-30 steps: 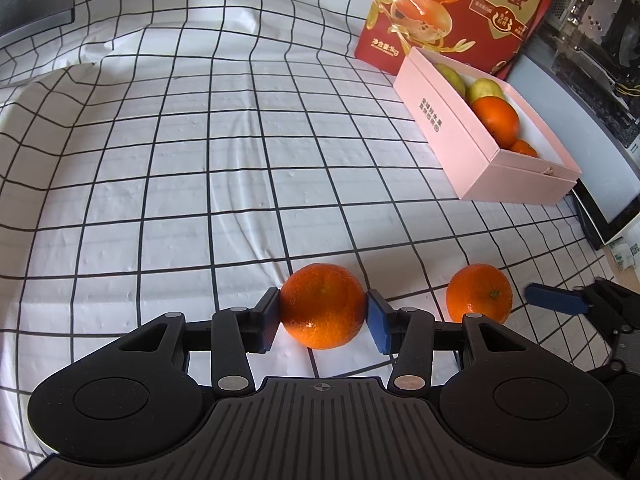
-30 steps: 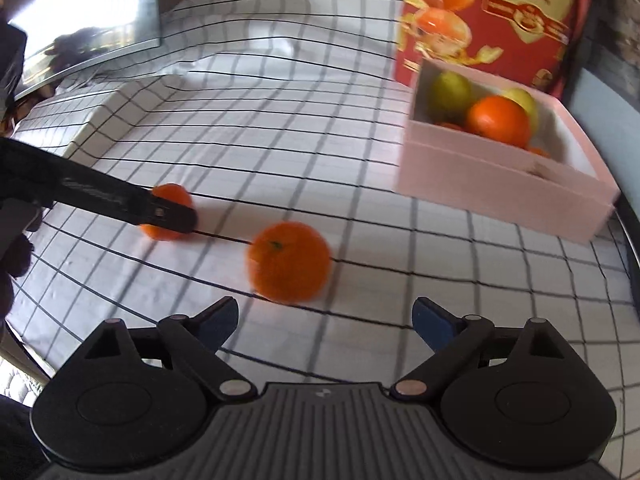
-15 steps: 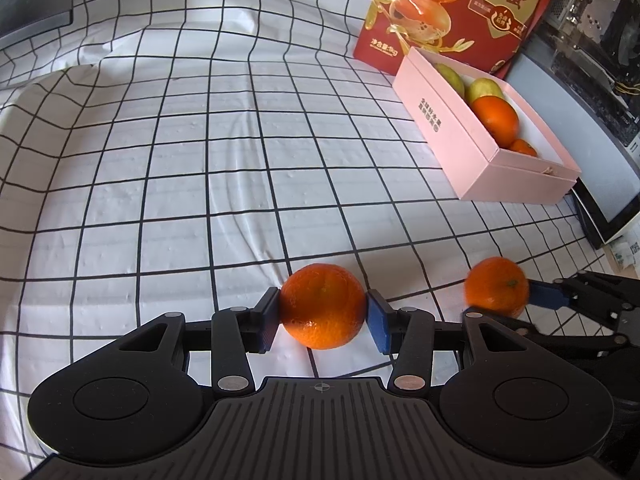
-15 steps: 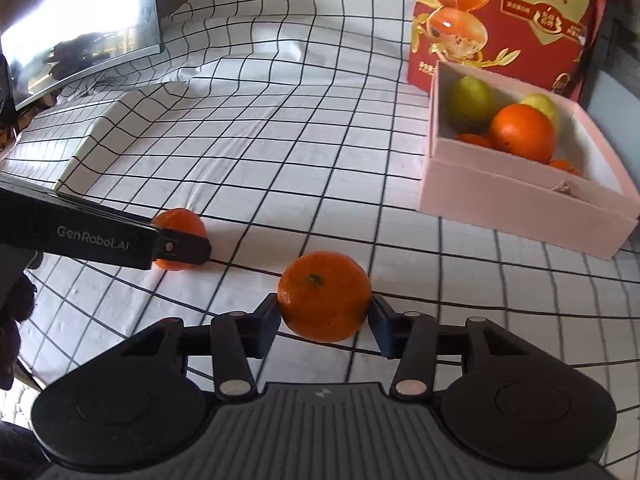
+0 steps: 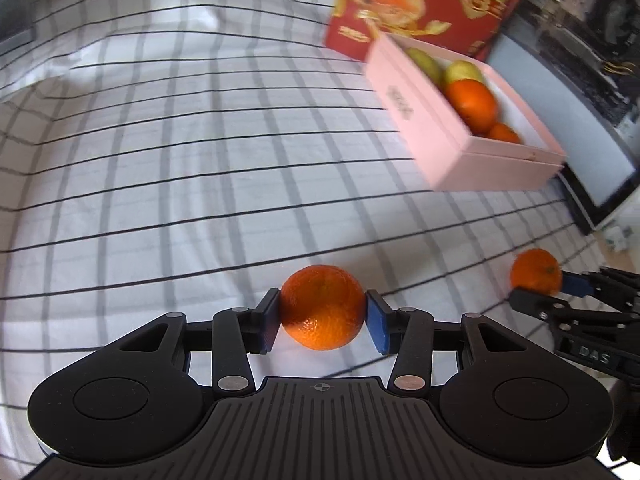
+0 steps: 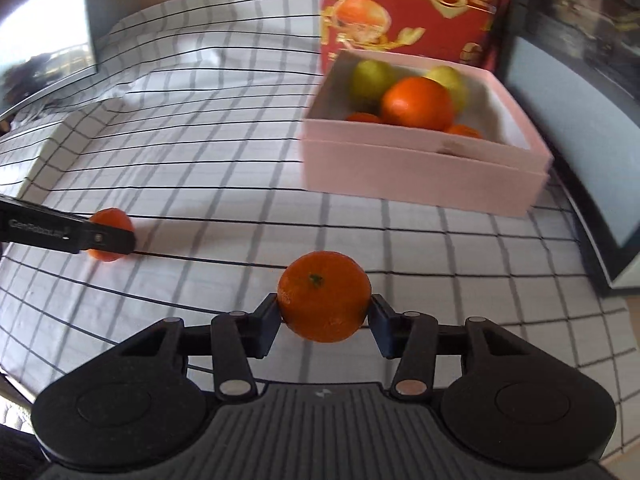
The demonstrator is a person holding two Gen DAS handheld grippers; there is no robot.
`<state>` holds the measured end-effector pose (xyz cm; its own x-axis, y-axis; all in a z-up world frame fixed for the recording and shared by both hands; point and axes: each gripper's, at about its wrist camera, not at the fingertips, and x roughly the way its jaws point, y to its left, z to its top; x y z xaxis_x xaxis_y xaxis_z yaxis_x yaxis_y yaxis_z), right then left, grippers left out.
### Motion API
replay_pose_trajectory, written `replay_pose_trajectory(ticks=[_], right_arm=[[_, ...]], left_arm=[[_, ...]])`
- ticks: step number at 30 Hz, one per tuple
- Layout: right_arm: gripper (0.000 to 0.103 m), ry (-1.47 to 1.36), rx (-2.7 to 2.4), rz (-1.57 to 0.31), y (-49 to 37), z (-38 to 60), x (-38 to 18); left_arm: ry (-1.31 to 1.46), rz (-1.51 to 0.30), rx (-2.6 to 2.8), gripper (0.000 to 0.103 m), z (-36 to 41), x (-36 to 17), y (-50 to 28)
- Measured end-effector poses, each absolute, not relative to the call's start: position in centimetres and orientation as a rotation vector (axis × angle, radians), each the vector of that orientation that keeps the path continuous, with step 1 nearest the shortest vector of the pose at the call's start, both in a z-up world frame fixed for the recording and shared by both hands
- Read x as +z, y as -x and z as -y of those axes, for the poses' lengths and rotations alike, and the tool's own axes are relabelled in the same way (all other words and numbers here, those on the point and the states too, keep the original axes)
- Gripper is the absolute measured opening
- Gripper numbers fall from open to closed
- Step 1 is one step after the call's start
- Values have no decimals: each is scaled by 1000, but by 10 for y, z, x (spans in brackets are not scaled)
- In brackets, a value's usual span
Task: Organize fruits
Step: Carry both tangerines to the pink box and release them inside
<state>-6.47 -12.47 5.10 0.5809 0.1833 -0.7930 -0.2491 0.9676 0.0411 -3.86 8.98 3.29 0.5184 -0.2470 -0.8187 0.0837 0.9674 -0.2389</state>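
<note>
So, starting on my left: my left tongs [image 5: 322, 321] are clamped on a round orange [image 5: 322, 307], its dimpled, glossy peel pinched on both sides by the flat blue pads [image 5: 376, 327], with matte black ribbed plastic behind them. In the right wrist view that same fruit [image 6: 109, 233] is half hidden behind a black finger whose white lettering starts "GenRobot", the rest too blurred to read. Beneath and ahead of both tools lies a soft, slightly rumpled white cloth [image 5: 168, 168] ruled with thin black grid lines.

Further right, my right tongs [image 6: 324, 317] grip a second orange [image 6: 324, 302], a small green stem scar facing up on its pebbled skin. From the left tool it shows off to the right [image 5: 536, 271], held by a black finger stamped "DAS".

Ahead and to the right of both tongs, well apart from them, sits the smooth, rectangular pink box [image 6: 424, 168] with a white inside. It holds two yellow-green pears [image 6: 370, 78] at the back, one large orange [image 6: 418, 103] in the middle, and smaller orange fruit low beside it. The print on its long side is too blurred to read. Just behind it stands a glossy red carton [image 6: 408, 4] with printed oranges and gold Chinese characters I cannot make out.
</note>
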Motion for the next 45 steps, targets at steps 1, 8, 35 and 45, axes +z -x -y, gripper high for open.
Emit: replay_pose_trajectory(ticks=[1, 8, 35, 45], right_arm=[[47, 72, 243, -917, 65, 130, 51], [47, 22, 230, -853, 54, 165, 79], [56, -93, 360, -878, -205, 172, 95], [73, 51, 394, -673, -50, 181, 120]], left_arm=[[187, -1008, -224, 50, -83, 35, 36], [181, -877, -354, 50, -31, 93, -19], [198, -744, -222, 50, -7, 92, -66], [132, -776, -121, 50, -11, 37, 18]])
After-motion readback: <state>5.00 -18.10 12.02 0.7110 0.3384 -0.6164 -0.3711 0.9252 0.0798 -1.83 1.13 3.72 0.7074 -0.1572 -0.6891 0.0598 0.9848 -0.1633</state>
